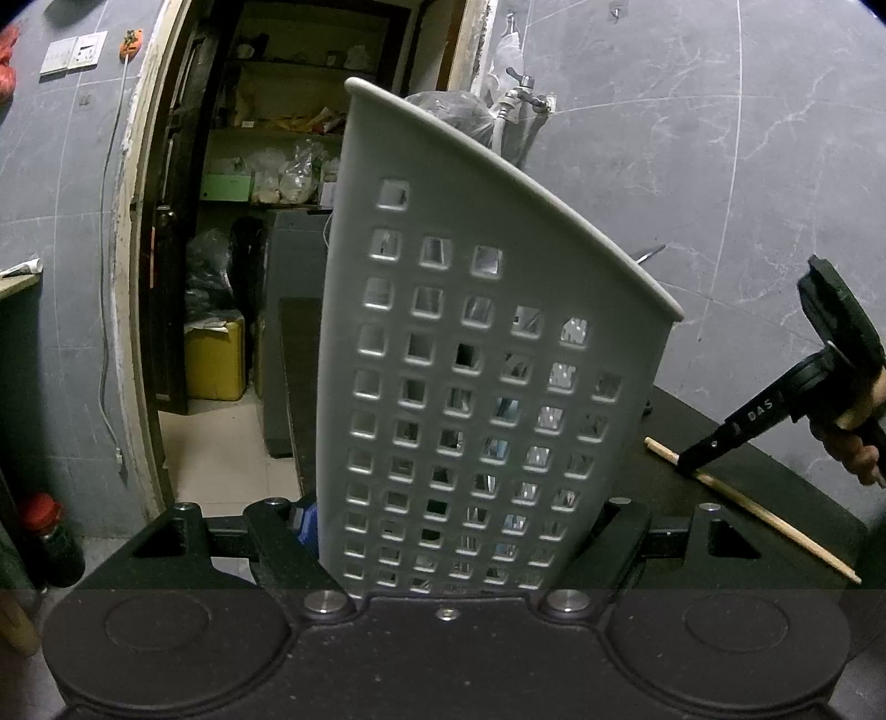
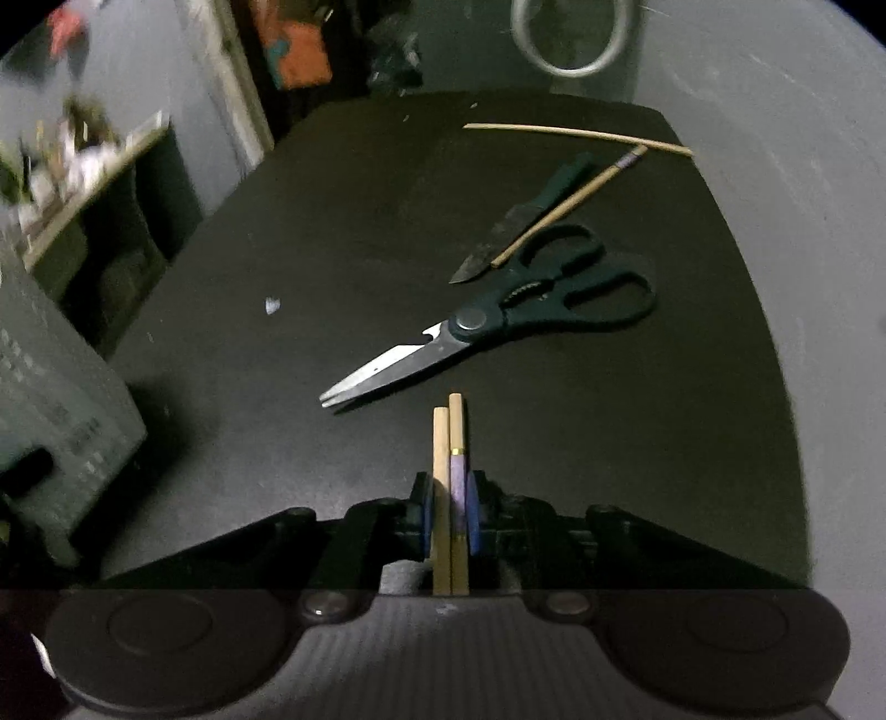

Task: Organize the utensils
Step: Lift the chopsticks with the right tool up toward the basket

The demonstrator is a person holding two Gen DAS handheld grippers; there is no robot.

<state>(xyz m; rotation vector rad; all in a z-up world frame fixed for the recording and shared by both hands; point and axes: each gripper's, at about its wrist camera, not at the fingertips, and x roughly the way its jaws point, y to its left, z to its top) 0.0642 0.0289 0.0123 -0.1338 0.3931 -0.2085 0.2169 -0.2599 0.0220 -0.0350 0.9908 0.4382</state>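
My left gripper [image 1: 451, 548] is shut on a grey perforated utensil holder [image 1: 470, 360] and holds it tilted; metal utensils show through its holes. The holder also shows at the left edge of the right wrist view [image 2: 61, 421]. My right gripper [image 2: 449, 498] is shut on two wooden chopsticks [image 2: 448, 459], one with a purple band, above the black table [image 2: 332, 232]. In the left wrist view the right gripper [image 1: 720, 443] holds these chopsticks [image 1: 775, 515] at the right. On the table lie black-handled scissors [image 2: 498, 321], a dark knife [image 2: 515, 221], another purple-banded chopstick [image 2: 570, 205] and a thin wooden stick [image 2: 576, 133].
A grey tiled wall [image 1: 720, 166] stands behind the table. An open doorway [image 1: 266, 221] at the left leads to cluttered shelves. A metal ring [image 2: 570, 33] sits beyond the table's far edge. A red-capped bottle [image 1: 52, 537] stands low at the left.
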